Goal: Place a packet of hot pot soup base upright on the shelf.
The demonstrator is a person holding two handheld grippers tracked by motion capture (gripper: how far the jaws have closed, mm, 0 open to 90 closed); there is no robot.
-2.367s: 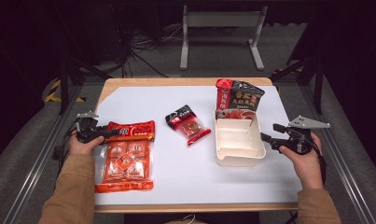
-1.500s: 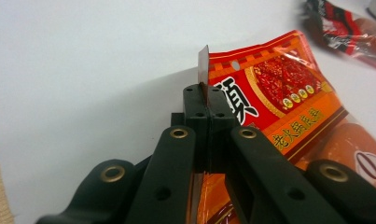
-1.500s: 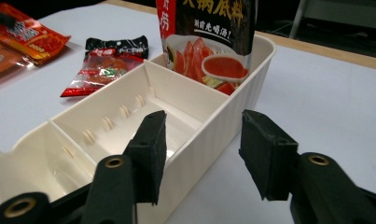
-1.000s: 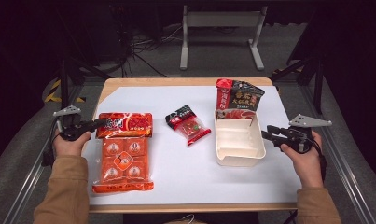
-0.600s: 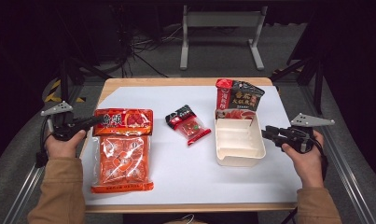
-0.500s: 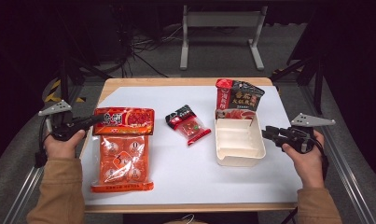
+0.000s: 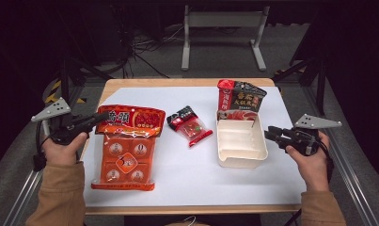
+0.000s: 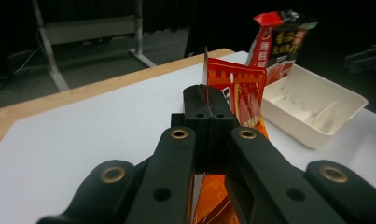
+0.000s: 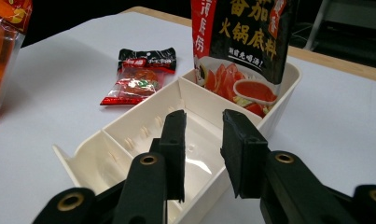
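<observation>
Dark studio surroundings frame a wooden table [image 7: 187,83] covered by a white sheet [image 7: 192,169]. Largest item: the orange snack multipack [image 7: 127,146] at the left, its top edge lifted and clenched in the left gripper [image 8: 208,100], lower end touching the sheet. Cream divided tray [image 7: 240,143] sits right of centre with a tomato hotpot-base pouch [image 7: 240,96] standing in its far compartment. A small red snack packet [image 7: 191,126] lies between multipack and tray. Right gripper [image 9: 203,140] hovers at the tray's near-right rim, jaws parted, holding nothing.

Risk: the thin edge grip may slip, dropping the heavy multipack.
</observation>
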